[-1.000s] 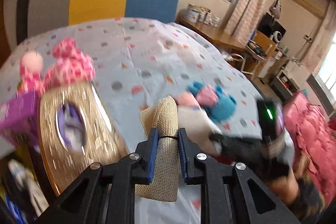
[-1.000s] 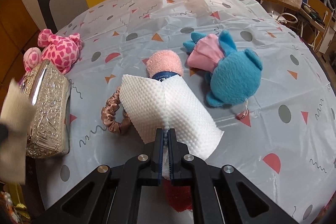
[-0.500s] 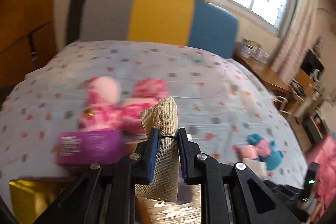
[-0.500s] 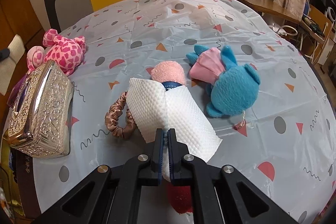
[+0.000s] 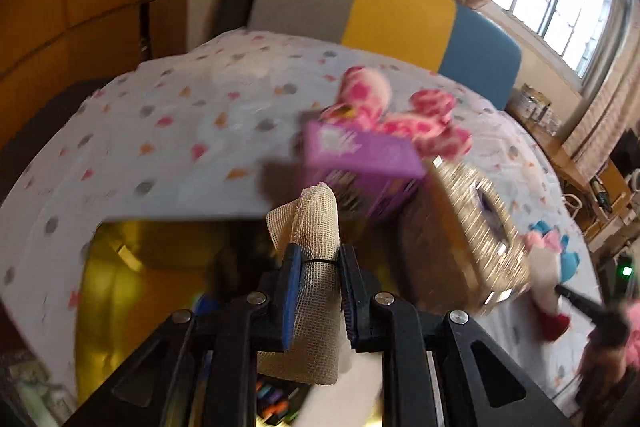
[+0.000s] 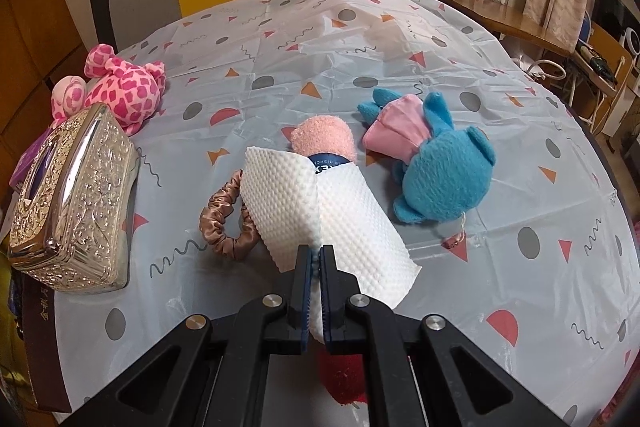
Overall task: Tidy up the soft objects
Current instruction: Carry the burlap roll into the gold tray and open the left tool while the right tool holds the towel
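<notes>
Left claw [image 5: 316, 287] is clamped on a beige mesh cloth [image 5: 308, 267], held up at the near left. Right claw [image 6: 316, 267] is pinched tight on a white towel [image 6: 320, 211], pointing forward and down.

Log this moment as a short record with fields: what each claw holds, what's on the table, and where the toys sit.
left claw: shut on beige mesh cloth
right claw: shut on white paper towel
table: patterned cover
silver box: left edge
pink toy: behind the box
blue toy: right of centre, lying flat
scrunchie: brown, left of the towel
pink roll: partly under the towel
</notes>
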